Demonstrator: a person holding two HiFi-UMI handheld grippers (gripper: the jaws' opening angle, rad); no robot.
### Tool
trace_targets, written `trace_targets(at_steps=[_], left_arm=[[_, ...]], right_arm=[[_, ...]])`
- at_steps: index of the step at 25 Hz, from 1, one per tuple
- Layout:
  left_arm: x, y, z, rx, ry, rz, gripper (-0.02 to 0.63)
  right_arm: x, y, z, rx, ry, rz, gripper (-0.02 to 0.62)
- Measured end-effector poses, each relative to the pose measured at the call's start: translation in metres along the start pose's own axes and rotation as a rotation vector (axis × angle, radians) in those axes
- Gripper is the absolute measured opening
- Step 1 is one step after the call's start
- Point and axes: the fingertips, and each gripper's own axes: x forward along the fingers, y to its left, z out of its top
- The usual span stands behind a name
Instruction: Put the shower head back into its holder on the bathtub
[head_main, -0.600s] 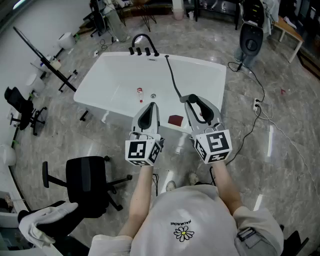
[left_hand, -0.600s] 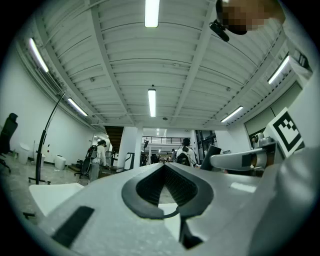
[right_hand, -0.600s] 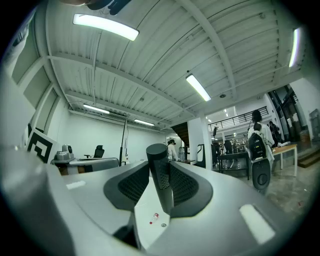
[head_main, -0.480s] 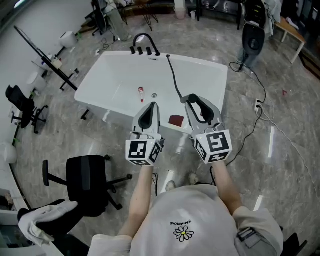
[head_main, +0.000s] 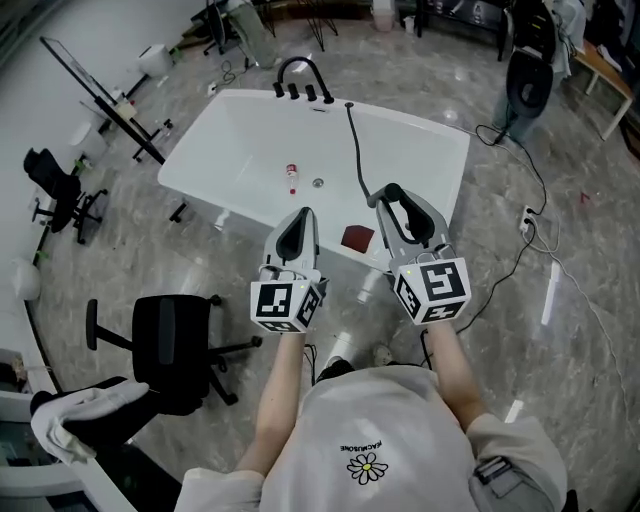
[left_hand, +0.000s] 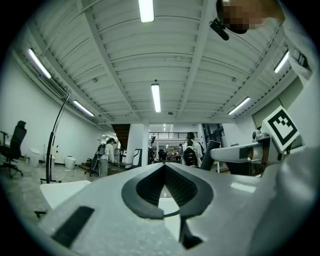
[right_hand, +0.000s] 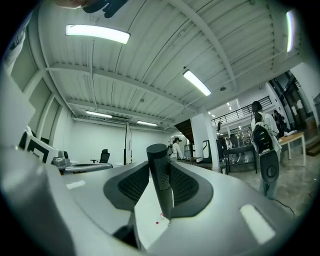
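The white bathtub (head_main: 240, 140) stands ahead of me in the head view, with a black faucet (head_main: 300, 78) at its far end. A black hose (head_main: 354, 150) runs from the far rim across the tub to the black shower head (head_main: 402, 212). My right gripper (head_main: 392, 200) is shut on that shower head, whose handle (right_hand: 156, 155) stands up between the pads of the right gripper (right_hand: 160, 172). My left gripper (head_main: 300, 215) is level beside it, shut and empty, and the left gripper (left_hand: 164, 166) has its pads touching. I cannot make out the holder.
A small red bottle (head_main: 292, 172) and the drain (head_main: 318, 183) lie in the tub, with a dark red object (head_main: 357, 238) at the near rim. A black office chair (head_main: 170, 345) stands at my left. Cables (head_main: 520, 250) cross the floor at right, near a black appliance (head_main: 530, 80).
The head view has shifted slightly, so the tub sits a little lower and to the right. Both grippers keep their places, the right one still around the shower head.
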Motion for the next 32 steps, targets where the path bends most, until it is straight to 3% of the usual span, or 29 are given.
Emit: trace_targets(at_steps=[9, 16, 23, 32], left_arm=[[0.003, 0.015, -0.033, -0.038, 0.053, 0.040, 0.000], [0.043, 0.090, -0.037, -0.085, 0.021, 0.036, 0.000], [0.085, 0.182, -0.022, -0.074, -0.013, -0.018, 0.000], [0.136, 0.219, -0.028, -0.074, -0.014, -0.099, 0.000]], right_arm=[[0.026, -0.010, 0.005, -0.007, -0.001, 0.029, 0.132], [0.096, -0.002, -0.003, -0.037, 0.035, -0.002, 0.130], [0.174, 0.013, 0.000, -0.050, 0.019, -0.084, 0.130], [0.237, 0.013, -0.006, -0.045, 0.014, -0.119, 0.130]])
